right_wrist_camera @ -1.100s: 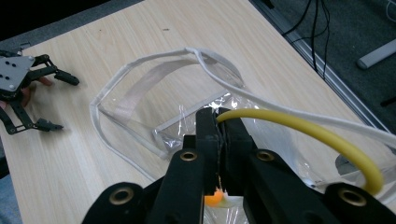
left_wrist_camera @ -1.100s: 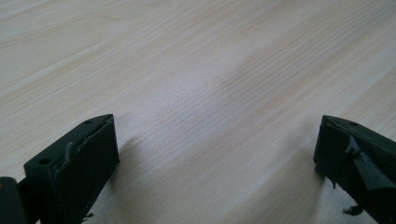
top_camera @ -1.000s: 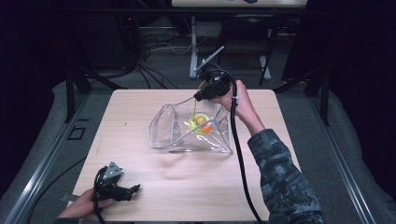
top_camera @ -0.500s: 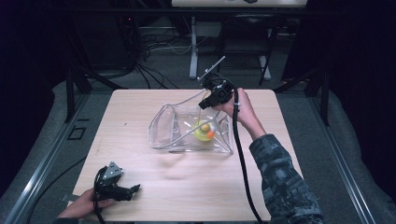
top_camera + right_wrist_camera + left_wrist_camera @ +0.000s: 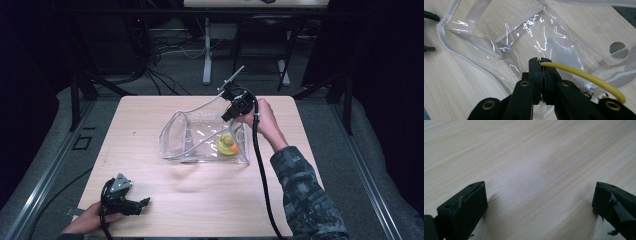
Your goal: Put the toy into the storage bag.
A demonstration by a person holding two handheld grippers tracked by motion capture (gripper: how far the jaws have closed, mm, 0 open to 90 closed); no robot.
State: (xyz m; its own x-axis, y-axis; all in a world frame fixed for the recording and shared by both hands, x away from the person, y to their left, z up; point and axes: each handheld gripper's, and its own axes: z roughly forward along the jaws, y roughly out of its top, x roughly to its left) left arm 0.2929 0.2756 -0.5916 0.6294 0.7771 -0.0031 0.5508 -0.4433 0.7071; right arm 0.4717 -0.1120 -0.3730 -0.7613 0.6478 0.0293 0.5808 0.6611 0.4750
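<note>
Setting: A person sat at a light wooden table (image 5: 200, 200) in a dark room, with a two-jaw gripper in each hand.

Clear bag: A transparent plastic bag (image 5: 200, 137) with pale trimmed edges lay on its side near the middle of the table, its open mouth facing the table's left side. From the right gripper view, the bag's (image 5: 506, 37) glossy wall and edging spread just beyond the jaws.

Yellow dish: A small yellow dish (image 5: 226, 145) sat inside the bag toward its right end. Something orange (image 5: 233, 148) lay in the dish; what it was could not be told.

Right gripper: The right gripper (image 5: 227, 117) was held over the bag's far right corner, pointing down toward it, by a hand reaching in from a camouflage-patterned sleeve (image 5: 305, 195). In its own view, the right gripper's (image 5: 540, 62) black jaws were pressed together, pinching the thin yellow rim (image 5: 584, 75) of the dish, which curved away to the right.

Left gripper: The left gripper (image 5: 145, 202) rested at the near left edge of the table, well apart from the bag. In its own view, the left gripper's (image 5: 540, 195) jaws stood wide apart, with bare wood between them and nothing held.

Cable: A black cable (image 5: 260, 170) trailed from the right gripper along the forearm toward the table's near edge.
</note>
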